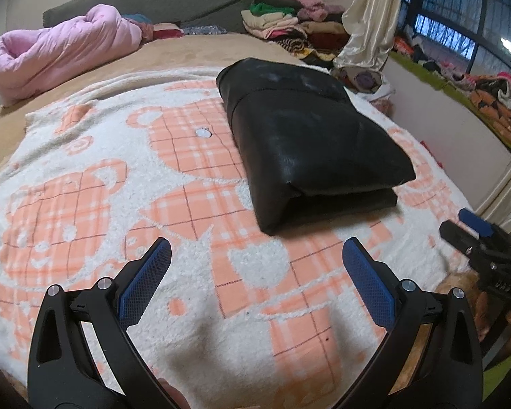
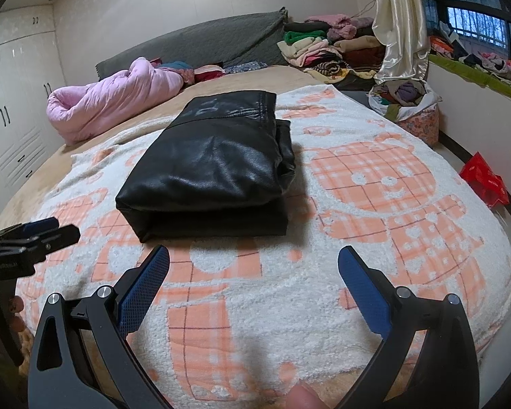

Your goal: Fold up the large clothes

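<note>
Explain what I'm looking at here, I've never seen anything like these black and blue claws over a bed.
No robot here: a person holds a two-finger gripper in each hand, each with a wide-angle camera looking along its fingers. One picture is from the left gripper, the other from the right gripper. Both are open and hold nothing. Ahead, a black leather garment lies folded on a bear-patterned blanket covering the bed. A pink quilt and a pile of clothes lie farther back.
</note>
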### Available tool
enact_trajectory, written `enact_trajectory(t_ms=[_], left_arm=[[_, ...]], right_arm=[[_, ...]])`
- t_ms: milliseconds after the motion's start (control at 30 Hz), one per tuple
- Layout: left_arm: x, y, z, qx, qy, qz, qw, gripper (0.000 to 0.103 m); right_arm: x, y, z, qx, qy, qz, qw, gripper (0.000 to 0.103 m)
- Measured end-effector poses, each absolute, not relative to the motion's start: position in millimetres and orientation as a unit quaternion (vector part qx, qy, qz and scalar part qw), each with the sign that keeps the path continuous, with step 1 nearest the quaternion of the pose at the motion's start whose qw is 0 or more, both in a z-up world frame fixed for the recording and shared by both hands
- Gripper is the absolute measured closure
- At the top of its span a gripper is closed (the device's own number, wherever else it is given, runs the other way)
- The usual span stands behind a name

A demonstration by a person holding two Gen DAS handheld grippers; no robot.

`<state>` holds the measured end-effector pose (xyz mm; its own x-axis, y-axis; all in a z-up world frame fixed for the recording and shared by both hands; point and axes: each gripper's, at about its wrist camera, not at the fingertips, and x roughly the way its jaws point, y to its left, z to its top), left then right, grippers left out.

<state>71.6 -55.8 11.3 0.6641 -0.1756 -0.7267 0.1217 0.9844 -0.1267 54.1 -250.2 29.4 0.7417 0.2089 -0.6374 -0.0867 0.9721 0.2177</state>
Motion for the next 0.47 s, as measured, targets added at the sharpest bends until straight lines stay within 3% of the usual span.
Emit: enact_trajectory(t_ms=[267, 467], left_arm=[[74, -30, 8, -0.074, 0.416, -0.074, 0.903, 0.008], [87, 94, 2, -0.127, 0.430, 0.058, 0.892, 0.008]], right_arm=[[23, -320, 46, 0.124, 0.323, -0.026, 0.938, 0.004], [-39, -489, 11, 0.203, 0.340, -0.274, 0.876, 0.004]])
